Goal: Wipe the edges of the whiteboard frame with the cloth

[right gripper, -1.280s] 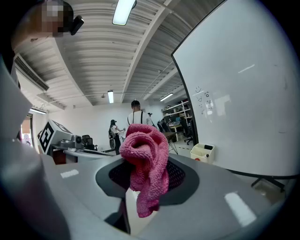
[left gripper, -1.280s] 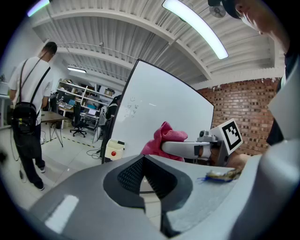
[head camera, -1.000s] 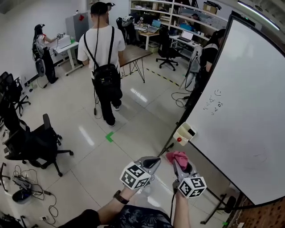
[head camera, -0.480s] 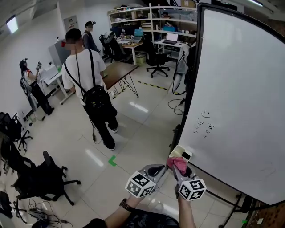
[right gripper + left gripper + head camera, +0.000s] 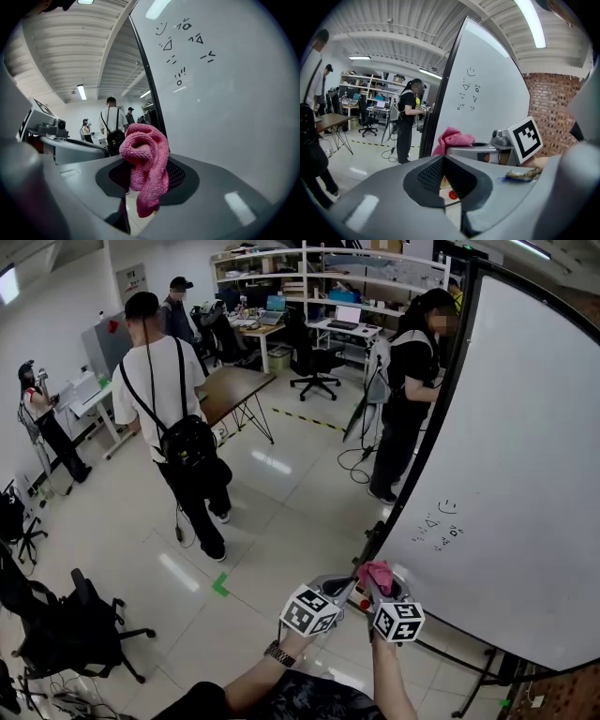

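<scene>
1. Right tongs (image 5: 375, 589): clamped on the pink cloth (image 5: 144, 161). A wad sticks out past the tips and a tail hangs below.
2. Left tongs (image 5: 339, 589): tips together, nothing between them, just beside the right pair.
3. The cloth sits near the lower stretch of the black frame edge (image 5: 146, 70) of the whiteboard (image 5: 525, 474). Can't tell if it touches.
4. Handling, my read: the cloth is light, soft and limp, with a terry-like pile. It won't slip and isn't fragile.
5. Where to hold: the bunched middle, so a fat wad leads and the hard tips stay off the frame. The loose tail may drag or snag.
6. The frame looks thin and rigid, so light pressure should do.
7. Writing: only hand-drawn doodles (image 5: 442, 521) on the board: a smiley, a triangle, dashes, 3 exclamation marks. No words and no readable brand.
8. Black-and-white square markers on the cubes (image 5: 398, 622) of both tongs.
</scene>
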The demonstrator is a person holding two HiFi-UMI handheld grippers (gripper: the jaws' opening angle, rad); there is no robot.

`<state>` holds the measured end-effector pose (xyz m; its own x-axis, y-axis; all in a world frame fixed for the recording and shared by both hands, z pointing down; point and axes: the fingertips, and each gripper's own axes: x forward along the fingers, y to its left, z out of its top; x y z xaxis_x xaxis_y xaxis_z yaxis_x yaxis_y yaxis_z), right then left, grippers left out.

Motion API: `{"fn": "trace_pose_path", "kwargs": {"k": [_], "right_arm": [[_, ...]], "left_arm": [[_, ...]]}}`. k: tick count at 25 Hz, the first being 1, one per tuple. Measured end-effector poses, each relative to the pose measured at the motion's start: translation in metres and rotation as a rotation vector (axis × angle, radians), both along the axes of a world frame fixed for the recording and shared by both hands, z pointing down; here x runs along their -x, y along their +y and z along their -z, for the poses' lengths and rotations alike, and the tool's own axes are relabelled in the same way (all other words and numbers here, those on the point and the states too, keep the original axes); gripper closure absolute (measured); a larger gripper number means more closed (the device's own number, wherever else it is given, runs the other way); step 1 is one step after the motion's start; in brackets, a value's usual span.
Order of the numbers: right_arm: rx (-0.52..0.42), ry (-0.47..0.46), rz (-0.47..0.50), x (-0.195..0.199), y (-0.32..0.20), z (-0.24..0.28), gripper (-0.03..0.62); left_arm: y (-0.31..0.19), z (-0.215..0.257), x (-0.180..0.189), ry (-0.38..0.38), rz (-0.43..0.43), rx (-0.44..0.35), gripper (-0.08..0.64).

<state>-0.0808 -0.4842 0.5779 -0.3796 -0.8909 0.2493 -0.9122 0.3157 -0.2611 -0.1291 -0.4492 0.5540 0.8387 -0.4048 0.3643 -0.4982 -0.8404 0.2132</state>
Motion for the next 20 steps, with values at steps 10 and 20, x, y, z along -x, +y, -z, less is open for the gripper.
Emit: {"fn": "trace_pose_path", "kwargs": {"k": [10,20], "right_arm": [[0.009,0.074,-0.066,-0.003,-0.035,-0.012,0.468],[-0.074,0.089,-0.087,0.002,-0.055,0.030,0.468]], "left_arm": [[-0.043,-0.017,-0.020,0.079,-0.077,0.029,0.558],[-0.067,0.007,-0.021,0.105,-0.117,-0.010,0.558]]}}
